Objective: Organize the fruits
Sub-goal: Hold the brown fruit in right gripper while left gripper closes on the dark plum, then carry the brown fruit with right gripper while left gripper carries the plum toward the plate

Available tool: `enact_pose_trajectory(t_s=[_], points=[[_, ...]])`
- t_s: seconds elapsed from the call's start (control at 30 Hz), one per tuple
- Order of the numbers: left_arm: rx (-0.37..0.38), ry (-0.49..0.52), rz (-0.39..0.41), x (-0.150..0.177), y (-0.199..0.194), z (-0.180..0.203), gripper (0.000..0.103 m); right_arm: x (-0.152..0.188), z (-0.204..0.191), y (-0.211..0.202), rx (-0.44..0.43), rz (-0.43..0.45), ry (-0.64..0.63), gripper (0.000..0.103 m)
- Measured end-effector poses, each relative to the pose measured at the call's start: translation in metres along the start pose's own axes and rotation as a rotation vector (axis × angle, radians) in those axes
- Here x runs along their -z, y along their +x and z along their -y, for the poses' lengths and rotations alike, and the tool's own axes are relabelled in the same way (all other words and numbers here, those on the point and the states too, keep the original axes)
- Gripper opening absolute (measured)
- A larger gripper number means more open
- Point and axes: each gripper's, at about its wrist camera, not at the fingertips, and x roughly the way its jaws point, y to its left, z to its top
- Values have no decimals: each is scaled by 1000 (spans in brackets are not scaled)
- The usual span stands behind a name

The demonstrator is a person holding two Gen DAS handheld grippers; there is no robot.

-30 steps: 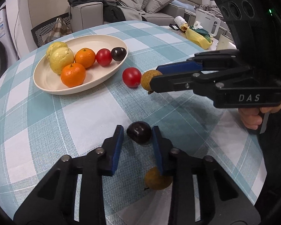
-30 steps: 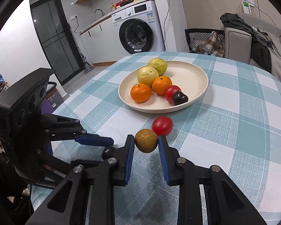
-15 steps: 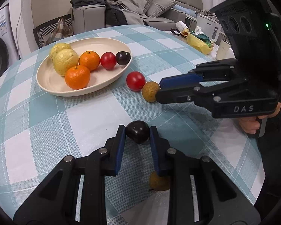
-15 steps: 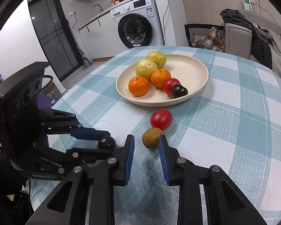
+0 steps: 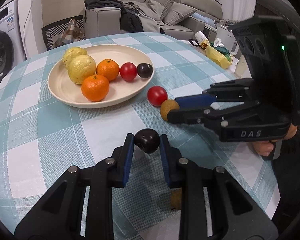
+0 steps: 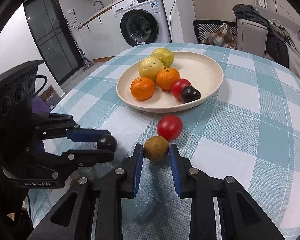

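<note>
the left gripper pinches a dark plum between its blue pads, lifted just off the checked table. the right gripper is clamped on a brown fruit beside a red tomato — both near the plate, which holds two lemons, two oranges, a tomato and a plum.

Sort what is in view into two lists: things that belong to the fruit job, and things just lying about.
Job: plate of fruit; dark plum in left gripper; brown fruit in right gripper; loose tomato.
Lying about: washing machine; sofa; yellow bag.
</note>
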Motion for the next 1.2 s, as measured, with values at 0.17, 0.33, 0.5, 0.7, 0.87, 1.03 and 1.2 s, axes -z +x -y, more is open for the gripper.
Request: enact_pose_trajectory(t_s=[0.17,0.33,0.5,0.7,0.87,1.03,1.2], points=[[-7,-26,24,-3,-4,-6,23,-1,-5,7,11,-21,-18,27],[-20,-54,49,-7,-7,-14,23,-1,-5,1,0,16,-19,27],[-39,-84,88,-13,-14,-23,23,-3,-4,-9,-15,64,-4,26],[-82,-141,149,-24,-23,-41,23,-6,-2,-19,-17,133,27,26],[-129,-179,193,-34,-25,-58,23,-9,0,-23,-9,170,45,26],[-205,-167,203,-42,-18,-67,23,-10,6,-27,13,206,73,26],[-216,-180,204,-48,-9,-76,23,-11,12,-30,47,227,109,26]])
